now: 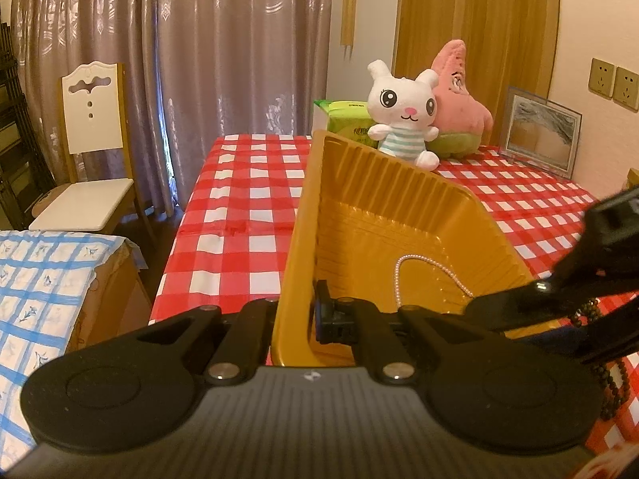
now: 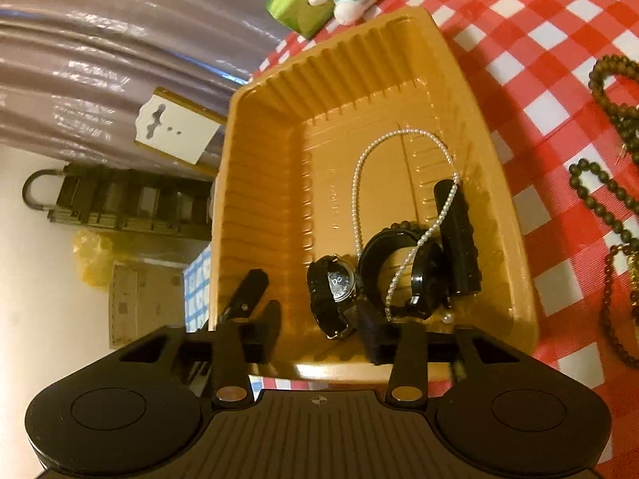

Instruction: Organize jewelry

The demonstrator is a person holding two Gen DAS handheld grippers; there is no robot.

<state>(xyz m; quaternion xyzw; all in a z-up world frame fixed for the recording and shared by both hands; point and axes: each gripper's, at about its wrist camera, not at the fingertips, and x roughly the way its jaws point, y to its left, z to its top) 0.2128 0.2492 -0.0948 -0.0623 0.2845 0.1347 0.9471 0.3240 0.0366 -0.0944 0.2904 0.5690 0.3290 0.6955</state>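
A gold plastic tray [image 1: 399, 215] stands tilted on the red checked tablecloth. My left gripper [image 1: 293, 313] is shut on its left wall. In the tray [image 2: 259, 167] lie a pearl necklace [image 2: 357, 183], a black watch [image 2: 335, 291], a second black watch [image 2: 423, 279] and a black cylinder [image 2: 459, 239]. My right gripper [image 2: 321, 333] hangs open over the tray's near end, with the first watch just beyond its fingertips and nothing pinched. In the left wrist view the right gripper [image 1: 559, 287] shows as a blurred black shape at the tray's right corner.
Several dark bead strings [image 2: 599, 191] lie on the cloth [image 2: 539, 40] right of the tray. A white plush rabbit [image 1: 403, 115], a pink plush star [image 1: 459, 95], a green tissue pack [image 1: 347, 115] and a picture frame [image 1: 539, 131] stand at the table's far end. A chair [image 1: 92, 147] stands at the left.
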